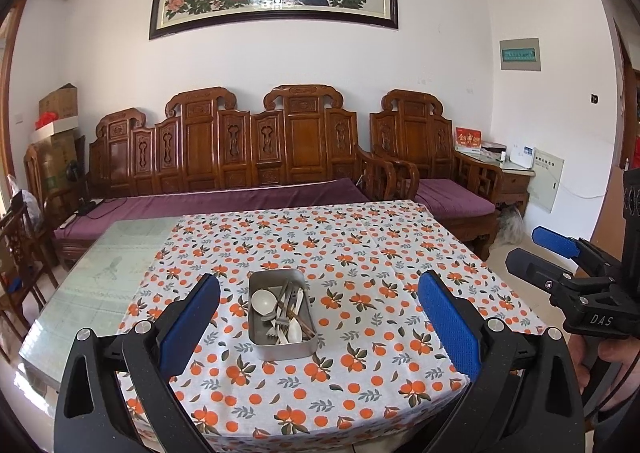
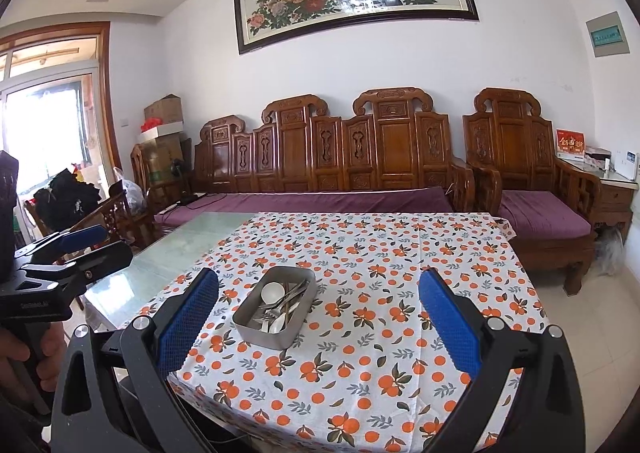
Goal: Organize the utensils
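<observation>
Metal tin (image 1: 281, 347) sat on the orange-print tablecloth (image 1: 360, 253), long axis running away from me, slightly angled in the right wrist view. Utensils (image 1: 285, 311) lay jumbled inside, mostly lengthwise, white spoon (image 1: 263, 301) bowl at the far end. My left gripper (image 1: 318, 327) and right gripper (image 2: 318, 327) both hung spread wide, empty, tin ahead between the fingers, untouched.
</observation>
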Available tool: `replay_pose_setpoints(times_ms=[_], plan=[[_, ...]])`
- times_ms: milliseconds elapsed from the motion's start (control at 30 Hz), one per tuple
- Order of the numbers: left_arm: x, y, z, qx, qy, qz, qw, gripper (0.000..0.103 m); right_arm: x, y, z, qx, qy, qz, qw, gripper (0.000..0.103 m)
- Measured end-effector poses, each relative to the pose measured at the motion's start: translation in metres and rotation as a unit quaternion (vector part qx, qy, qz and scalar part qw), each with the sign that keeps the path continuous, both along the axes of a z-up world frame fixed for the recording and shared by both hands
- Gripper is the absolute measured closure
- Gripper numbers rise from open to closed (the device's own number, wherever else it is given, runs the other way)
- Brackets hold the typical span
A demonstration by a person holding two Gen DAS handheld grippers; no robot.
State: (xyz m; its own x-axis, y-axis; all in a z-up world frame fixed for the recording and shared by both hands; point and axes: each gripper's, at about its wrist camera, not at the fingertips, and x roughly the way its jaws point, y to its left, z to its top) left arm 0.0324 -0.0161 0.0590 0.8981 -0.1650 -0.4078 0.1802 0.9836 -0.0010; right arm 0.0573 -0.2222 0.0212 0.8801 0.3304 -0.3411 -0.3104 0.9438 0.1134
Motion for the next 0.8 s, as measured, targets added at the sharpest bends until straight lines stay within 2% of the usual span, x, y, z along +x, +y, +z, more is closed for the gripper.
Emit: replay_pose_setpoints(times_ms=[800], plan=[[-0.0011, -0.0009, 0.0042, -0.002, -0.004, 0.006, 1.0, 0.007, 0.0014, 0.0043, -0.0033, 0.002, 0.002, 0.005, 1.0, 0.002]])
